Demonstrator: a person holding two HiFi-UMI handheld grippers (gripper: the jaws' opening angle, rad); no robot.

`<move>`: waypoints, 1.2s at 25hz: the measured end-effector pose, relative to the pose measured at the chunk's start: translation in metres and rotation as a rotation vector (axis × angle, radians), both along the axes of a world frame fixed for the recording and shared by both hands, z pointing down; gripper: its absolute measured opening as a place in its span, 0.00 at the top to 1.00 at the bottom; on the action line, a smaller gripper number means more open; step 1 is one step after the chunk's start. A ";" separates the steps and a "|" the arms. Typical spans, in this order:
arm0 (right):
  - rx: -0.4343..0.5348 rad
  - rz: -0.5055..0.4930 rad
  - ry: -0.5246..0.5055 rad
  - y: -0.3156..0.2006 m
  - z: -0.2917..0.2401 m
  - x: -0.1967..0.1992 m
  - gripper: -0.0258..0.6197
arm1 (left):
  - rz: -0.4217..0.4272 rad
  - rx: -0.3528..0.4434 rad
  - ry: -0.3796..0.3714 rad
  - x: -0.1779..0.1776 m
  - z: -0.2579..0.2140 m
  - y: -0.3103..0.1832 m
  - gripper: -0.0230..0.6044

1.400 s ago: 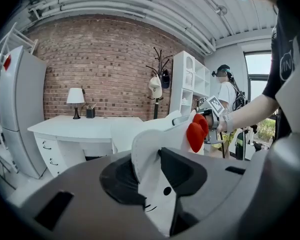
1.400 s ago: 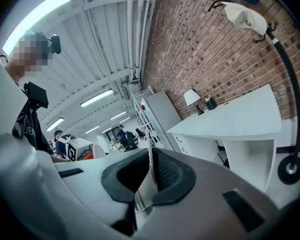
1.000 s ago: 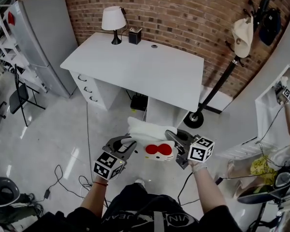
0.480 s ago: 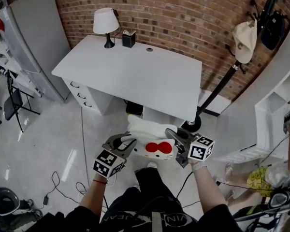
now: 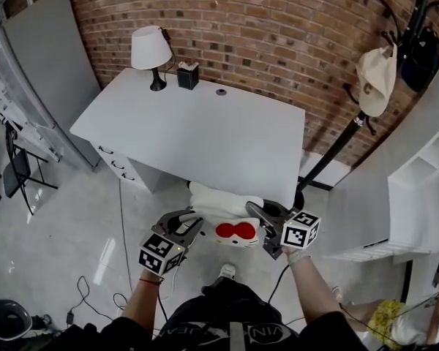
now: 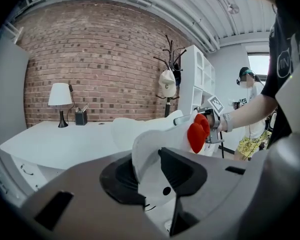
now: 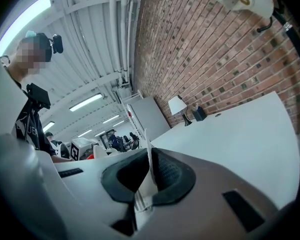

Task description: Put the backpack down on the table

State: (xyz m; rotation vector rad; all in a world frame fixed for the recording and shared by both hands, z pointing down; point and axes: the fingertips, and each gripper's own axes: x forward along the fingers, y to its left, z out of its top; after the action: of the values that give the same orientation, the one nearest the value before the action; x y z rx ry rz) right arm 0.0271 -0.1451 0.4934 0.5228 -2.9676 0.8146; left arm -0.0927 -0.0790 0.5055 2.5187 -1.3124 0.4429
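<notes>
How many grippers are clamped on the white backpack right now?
2. The left gripper grips the backpack at its left edge, the right gripper at its right edge; neither is hidden.

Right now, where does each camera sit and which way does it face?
Head view: on the head, steeply down at table, backpack, left gripper, right gripper; forearms show.
Left gripper view: on left gripper, facing across backpack toward right gripper; right forearm shows.
Right gripper view: on right gripper, facing along the table; torso shows.
All share table and lamp.
</notes>
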 end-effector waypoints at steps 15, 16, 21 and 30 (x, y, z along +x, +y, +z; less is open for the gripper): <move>-0.018 -0.055 -0.008 -0.082 0.006 -0.015 0.94 | -0.064 -0.006 -0.010 -0.011 0.002 -0.076 0.78; -0.018 -0.057 -0.011 -0.086 0.005 -0.014 0.94 | -0.068 -0.005 -0.010 -0.011 0.002 -0.080 0.78; -0.009 -0.066 -0.024 -0.105 0.001 -0.012 0.94 | -0.086 0.012 -0.007 -0.010 -0.003 -0.100 0.78; 0.012 -0.047 0.008 -0.130 -0.001 -0.011 0.94 | -0.075 0.013 0.006 -0.009 -0.005 -0.127 0.78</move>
State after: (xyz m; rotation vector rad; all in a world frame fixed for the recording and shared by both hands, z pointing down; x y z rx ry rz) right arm 0.0161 -0.2750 0.4926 0.4547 -2.9671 0.7886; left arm -0.1012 -0.2061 0.5003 2.4695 -1.4062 0.4120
